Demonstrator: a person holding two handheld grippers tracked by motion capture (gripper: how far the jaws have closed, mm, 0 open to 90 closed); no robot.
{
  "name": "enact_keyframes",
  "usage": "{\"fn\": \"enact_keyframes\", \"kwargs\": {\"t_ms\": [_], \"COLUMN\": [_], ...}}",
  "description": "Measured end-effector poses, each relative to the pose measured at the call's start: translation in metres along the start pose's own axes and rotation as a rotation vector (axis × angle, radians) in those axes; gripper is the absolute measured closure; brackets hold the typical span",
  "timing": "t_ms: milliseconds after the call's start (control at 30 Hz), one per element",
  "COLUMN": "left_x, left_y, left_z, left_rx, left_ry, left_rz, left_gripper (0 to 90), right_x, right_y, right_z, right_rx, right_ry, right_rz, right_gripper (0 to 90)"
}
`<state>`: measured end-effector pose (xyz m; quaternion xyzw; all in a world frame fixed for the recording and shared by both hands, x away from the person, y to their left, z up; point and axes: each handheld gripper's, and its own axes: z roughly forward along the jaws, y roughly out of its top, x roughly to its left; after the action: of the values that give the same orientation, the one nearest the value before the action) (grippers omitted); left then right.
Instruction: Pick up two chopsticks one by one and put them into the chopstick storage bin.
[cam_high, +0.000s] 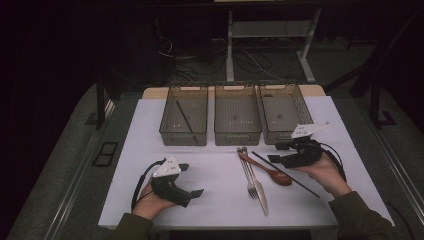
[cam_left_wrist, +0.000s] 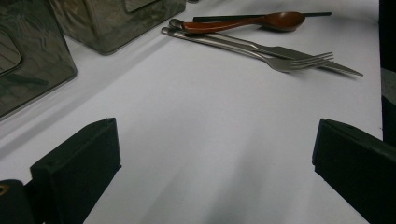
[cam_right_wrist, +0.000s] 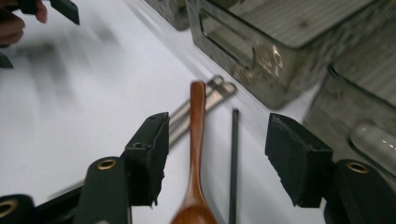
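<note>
Your right gripper (cam_right_wrist: 215, 154) hangs over cutlery cluster right of centre on desk (cam_high: 215, 175), fingers apart, straddling wooden spoon (cam_right_wrist: 196, 154) and black chopstick (cam_right_wrist: 233, 158), touching neither; likely lining up pick. Spoon lies on desk, handle toward far bins, crossing fork (cam_high: 248, 175) and knife (cam_high: 257, 185). Your left gripper (cam_high: 192, 180) rests near left, fingers wide apart, nothing between: parked clear. Three mesh bins at far edge: left bin (cam_high: 183, 135) holds one chopstick (cam_high: 185, 119); middle bin (cam_high: 237, 136) and right bin (cam_high: 282, 135) look empty.

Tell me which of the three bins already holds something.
The left bin: a black chopstick lies slanted inside it. The middle bin and right bin look empty.
</note>
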<state>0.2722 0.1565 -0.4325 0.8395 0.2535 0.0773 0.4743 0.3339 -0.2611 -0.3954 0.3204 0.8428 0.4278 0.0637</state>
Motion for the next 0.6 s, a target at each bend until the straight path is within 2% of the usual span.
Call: {"fn": "enact_keyframes", "kwargs": {"t_ms": [300, 600], "left_x": [-0.001, -0.001], "left_y": [0.000, 0.000], "left_z": [-0.002, -0.002], "left_rx": [-0.004, -0.003], "left_ry": [0.003, 0.004], "left_rz": [-0.001, 0.000], "left_gripper": [0.0, 0.1], "right_x": [-0.001, 0.000], "right_y": [-0.025, -0.045], "right_z": [-0.018, -0.023], "right_rx": [0.053, 0.113], "right_ry": [-0.054, -0.070], "right_rz": [0.003, 0.002], "right_gripper": [57.2, 70.1]}}
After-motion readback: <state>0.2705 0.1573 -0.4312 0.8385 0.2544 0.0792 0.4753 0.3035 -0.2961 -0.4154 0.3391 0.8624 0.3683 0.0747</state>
